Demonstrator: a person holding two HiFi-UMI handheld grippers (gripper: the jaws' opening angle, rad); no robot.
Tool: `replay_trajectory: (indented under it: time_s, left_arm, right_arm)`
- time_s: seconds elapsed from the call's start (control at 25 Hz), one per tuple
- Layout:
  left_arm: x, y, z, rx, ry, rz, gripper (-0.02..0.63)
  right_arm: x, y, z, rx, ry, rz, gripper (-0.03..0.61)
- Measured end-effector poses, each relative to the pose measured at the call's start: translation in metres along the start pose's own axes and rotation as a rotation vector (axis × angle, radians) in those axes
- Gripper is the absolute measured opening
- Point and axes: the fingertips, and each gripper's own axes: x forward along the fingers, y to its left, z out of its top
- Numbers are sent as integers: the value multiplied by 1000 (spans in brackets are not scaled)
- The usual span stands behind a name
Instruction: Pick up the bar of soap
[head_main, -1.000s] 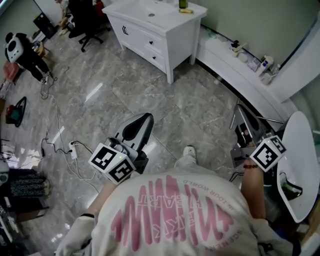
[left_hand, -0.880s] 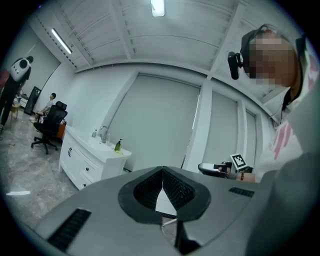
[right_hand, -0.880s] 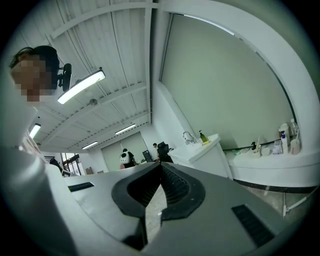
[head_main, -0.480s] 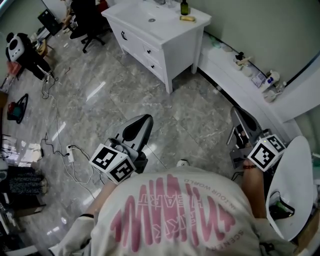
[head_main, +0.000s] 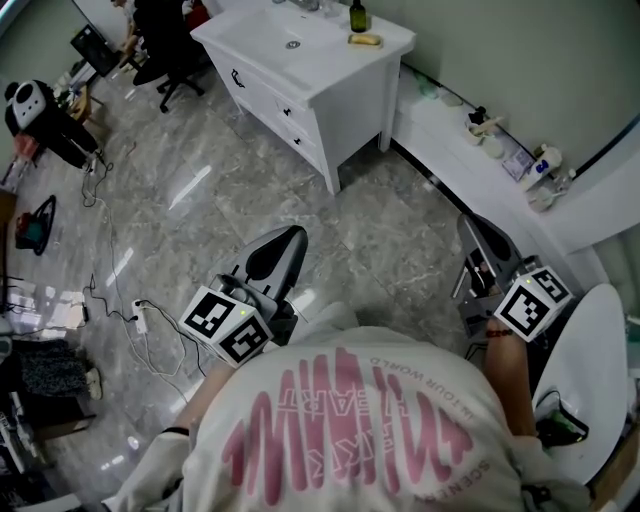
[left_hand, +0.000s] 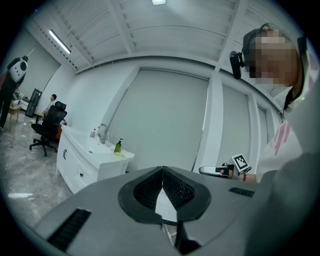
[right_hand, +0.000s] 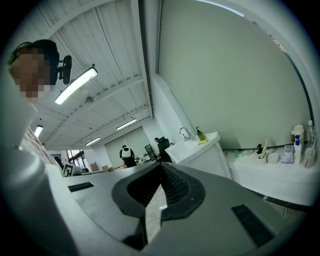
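The left gripper holds its jaws together, empty. Far off, a white desk carries a green bottle and, possibly, the bar of soap.

Lighting is bright and even, from overhead: a tube lamp glows on the ceiling in the right gripper view. The marble floor left of the white vanity carries a pale glare streak. Shadows are soft. Both gripper views bow strongly and fall to black at the corners.
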Motion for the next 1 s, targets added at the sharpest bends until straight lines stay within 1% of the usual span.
replay_trajectory:
  time_s: [0.28, 0.48, 0.68, 0.84, 1.0]
  left_arm:
    - [24, 18, 4, -6, 3, -15, 9]
    - [61, 37, 6, -16, 8, -60, 8]
    - [100, 67, 22, -32, 6, -94, 9]
    - [131, 100, 29, -59, 15, -110, 9]
    - [166, 130, 43, -70, 19, -135, 8]
  right_arm:
    - [19, -14, 5, 10, -5, -8, 12]
    - [39, -33, 12, 19, -7, -39, 11]
    - [73, -49, 24, 21, 16, -59, 11]
    - [106, -62, 33, 29, 32, -77, 11]
    - [139, -80, 50, 37, 21, -101, 11]
